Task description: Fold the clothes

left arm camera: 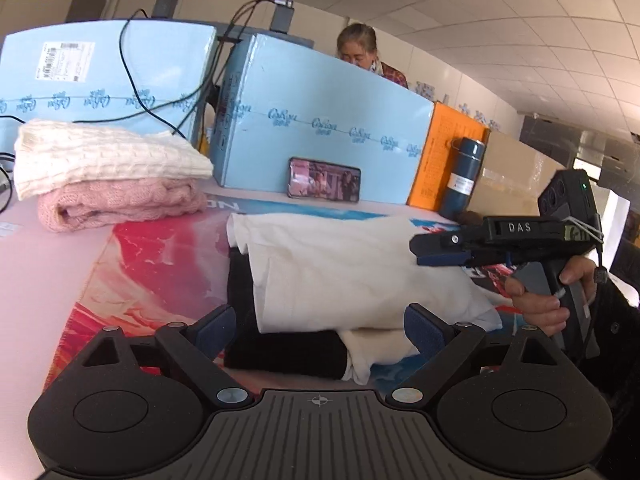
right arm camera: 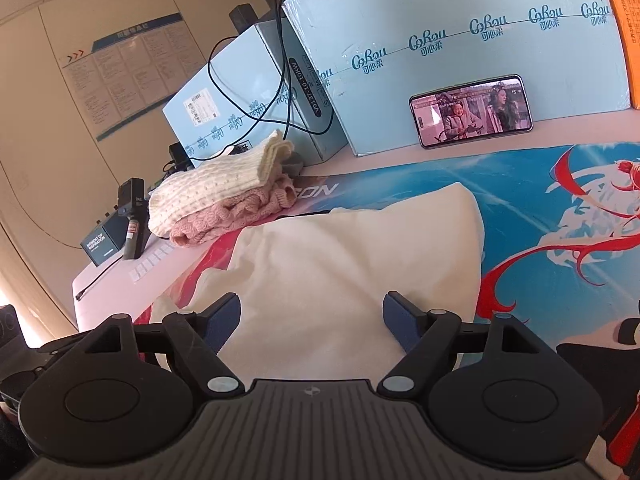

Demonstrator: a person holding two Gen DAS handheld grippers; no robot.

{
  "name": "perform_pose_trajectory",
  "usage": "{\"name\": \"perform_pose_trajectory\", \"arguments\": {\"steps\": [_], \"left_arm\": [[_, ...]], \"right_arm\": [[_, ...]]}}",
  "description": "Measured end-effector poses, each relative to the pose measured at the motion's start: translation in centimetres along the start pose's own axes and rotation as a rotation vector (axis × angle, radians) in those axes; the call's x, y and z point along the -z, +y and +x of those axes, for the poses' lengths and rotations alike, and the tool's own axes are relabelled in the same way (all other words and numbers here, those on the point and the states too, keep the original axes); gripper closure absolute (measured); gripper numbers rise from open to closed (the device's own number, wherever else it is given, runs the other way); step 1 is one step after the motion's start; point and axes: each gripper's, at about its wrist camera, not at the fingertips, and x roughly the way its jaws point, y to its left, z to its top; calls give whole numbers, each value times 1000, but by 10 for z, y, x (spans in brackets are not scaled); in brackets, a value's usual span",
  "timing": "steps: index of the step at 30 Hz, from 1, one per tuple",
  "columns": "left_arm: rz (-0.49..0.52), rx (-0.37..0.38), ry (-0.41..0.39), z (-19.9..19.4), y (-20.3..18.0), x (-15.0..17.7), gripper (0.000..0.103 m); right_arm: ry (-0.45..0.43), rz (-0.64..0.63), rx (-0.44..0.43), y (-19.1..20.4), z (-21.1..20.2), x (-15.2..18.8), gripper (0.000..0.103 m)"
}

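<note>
Hovering with my left gripper [left arm camera: 320,330] and right gripper [right arm camera: 312,320] both spread wide and empty over the cream garment [left arm camera: 352,268] folded just ahead, seemingly done, two knits [left arm camera: 108,172] already stacked beyond-left.

Garment [left arm camera: 352,272] centre of tabletop [left arm camera: 52,272]; sweater stack [left arm camera: 112,172] at ten o'clock; phone [left arm camera: 324,185] at twelve, against box [left arm camera: 328,120].

Left wrist cam sits low and close behind its fingers, looking across the table w/ the white garment [left arm camera: 352,268] just ahead. Right wrist cam looks over that garment [right arm camera: 340,264] from the opposite side. Both share the phone [left arm camera: 324,185] [right arm camera: 472,110] & sweater stack [left arm camera: 108,172] [right arm camera: 224,204].
</note>
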Motion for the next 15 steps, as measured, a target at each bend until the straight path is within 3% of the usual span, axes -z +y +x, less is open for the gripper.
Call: {"name": "perform_pose_trajectory", "arguments": {"steps": [2,5,11,15], "left_arm": [[-3,-82,-67,5,-10,-8,8],[9,-176,-85,23,-29,-16,3],[175,-427,79,57,-50,-4,3],[90,-539,94,44,-28,6,2]], "right_arm": [[-14,27,-16,-3,-1,1,23],[-24,43,-22,-4,-2,2,23],[-33,57,-26,-6,-3,3,23],[-35,74,-39,-9,-4,3,22]]}}
